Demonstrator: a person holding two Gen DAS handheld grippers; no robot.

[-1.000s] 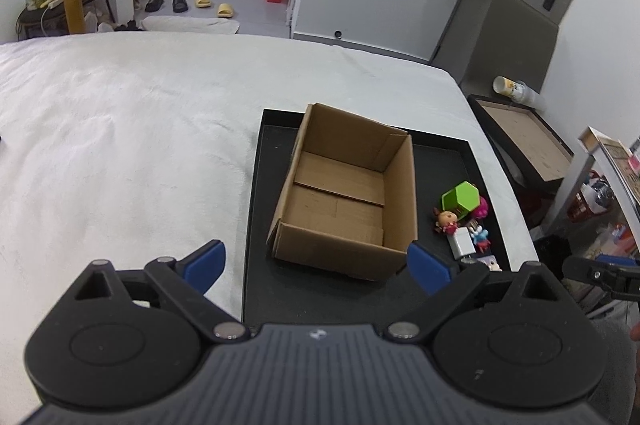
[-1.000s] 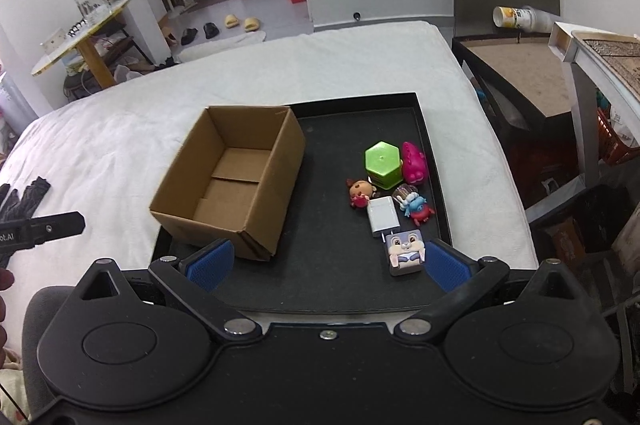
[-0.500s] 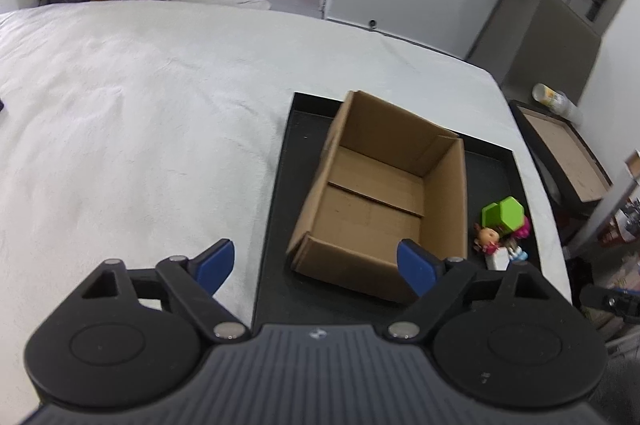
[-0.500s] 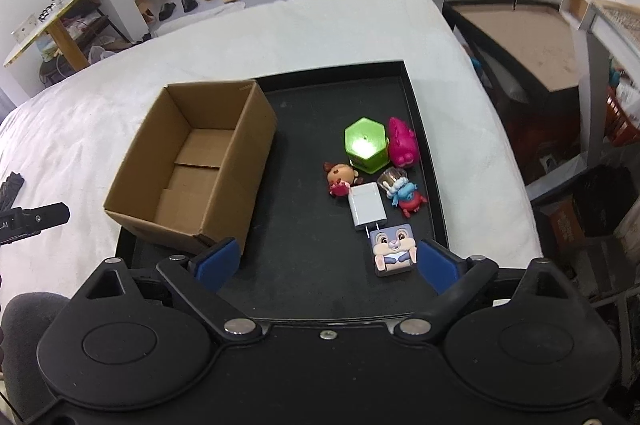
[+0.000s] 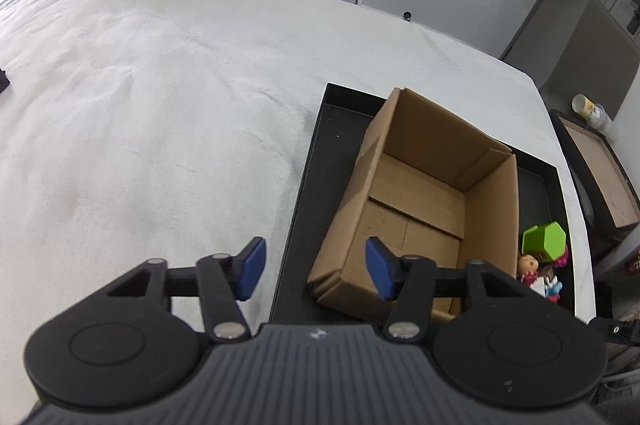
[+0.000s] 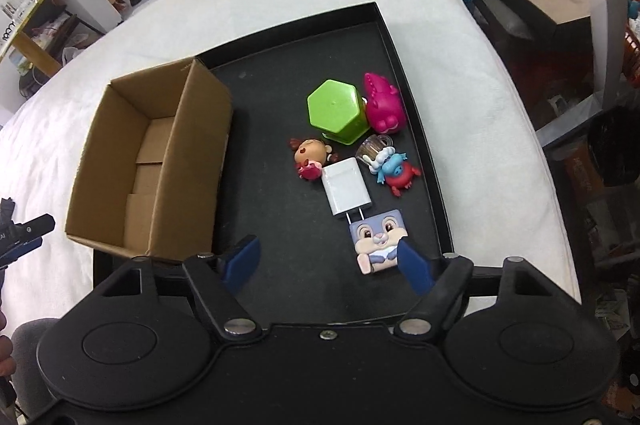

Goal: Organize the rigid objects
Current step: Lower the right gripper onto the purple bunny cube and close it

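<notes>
Your left gripper hangs open over the black tray's left edge on the white bed, near the empty brown cardboard box, likely the destination. Right of the box, the toys cluster: green hexagonal block, white charger, rabbit-faced block. Your right gripper is open beside that rabbit block, apparently first pick.

A brown cardboard box, green hexagonal block and magenta toy are seen on a black tray.
</notes>
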